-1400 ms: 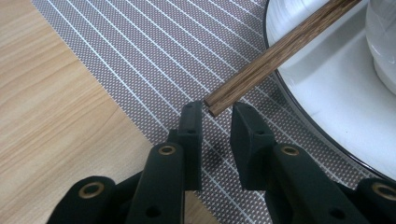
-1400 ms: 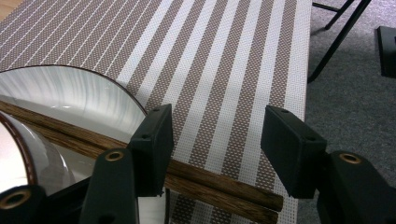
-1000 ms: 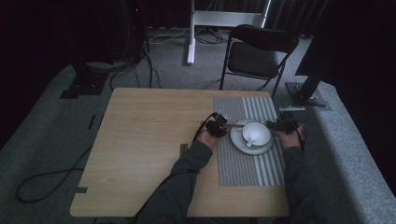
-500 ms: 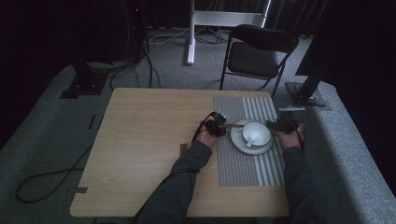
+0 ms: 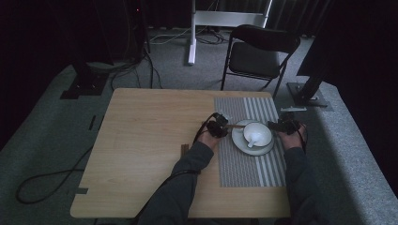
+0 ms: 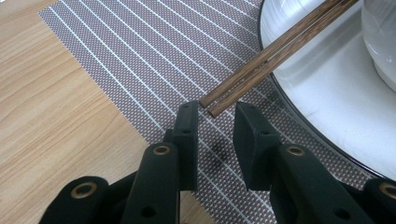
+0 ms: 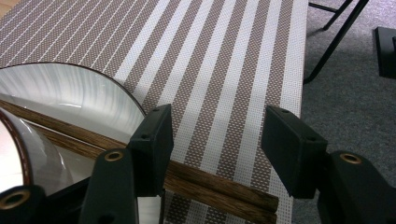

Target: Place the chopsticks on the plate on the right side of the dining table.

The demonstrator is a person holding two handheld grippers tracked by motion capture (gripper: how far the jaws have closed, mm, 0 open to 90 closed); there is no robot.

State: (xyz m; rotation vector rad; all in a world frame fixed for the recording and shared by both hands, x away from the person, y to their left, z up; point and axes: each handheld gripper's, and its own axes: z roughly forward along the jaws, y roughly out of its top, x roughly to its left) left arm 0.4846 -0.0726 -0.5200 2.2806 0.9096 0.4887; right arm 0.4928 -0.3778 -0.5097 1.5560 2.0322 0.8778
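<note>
Item: pair of dark brown wooden chopsticks [image 6: 261, 60], laid across rim of white round plate [image 6: 322, 88] w/ white cup [image 5: 256, 132], on grey-and-white striped woven placemat [image 7: 224, 70], pale wood bench [image 5: 150, 140].
L gripper [image 6: 217, 114]: jaws apart, just been closing, tips either side of stick ends, no pad contact.
R gripper [image 7: 215, 140]: jaws apart, sticks pass beneath/between, not clamped.
Risks: sticks unsecured; a nudge from either end may roll them off rim, split the pair, or knock cup.
</note>
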